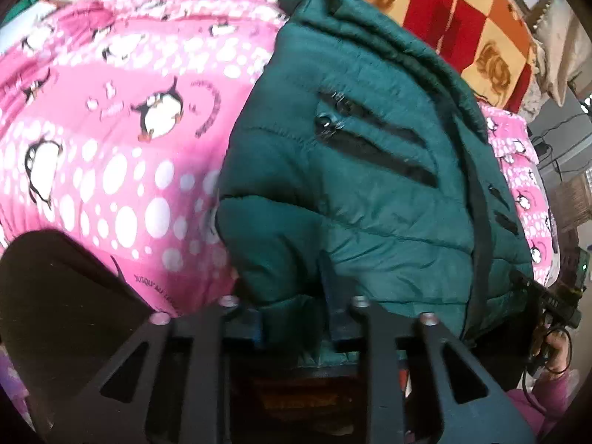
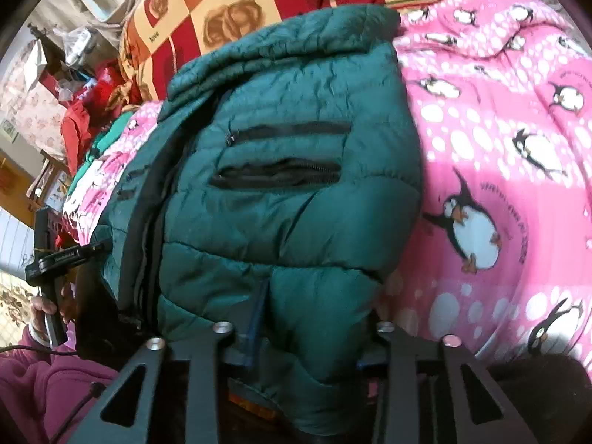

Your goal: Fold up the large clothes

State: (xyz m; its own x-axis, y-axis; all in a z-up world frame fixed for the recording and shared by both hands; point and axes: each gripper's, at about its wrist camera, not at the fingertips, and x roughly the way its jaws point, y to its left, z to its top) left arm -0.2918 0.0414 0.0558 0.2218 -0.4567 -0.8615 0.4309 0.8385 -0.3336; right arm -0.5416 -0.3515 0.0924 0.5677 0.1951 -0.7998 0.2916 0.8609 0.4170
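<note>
Both the left hand-held gripper (image 1: 296,318) and right hand-held gripper (image 2: 303,336) pinch the green puffer jacket's (image 2: 288,192) hem; at ten o'clock, the rose blanket (image 2: 155,18) reads "love".

jacket (image 1: 370,170) on penguin blanket (image 1: 111,148), centre | left tool (image 1: 296,318) at 6 o'clock, on jacket's near hem | right tool (image 2: 307,336) at 6 o'clock, on near hem | rose blanket (image 2: 229,18) behind jacket, 12 o'clock | penguin blanket spreads to 9 o'clock in left view, 3 o'clock in right view
</note>
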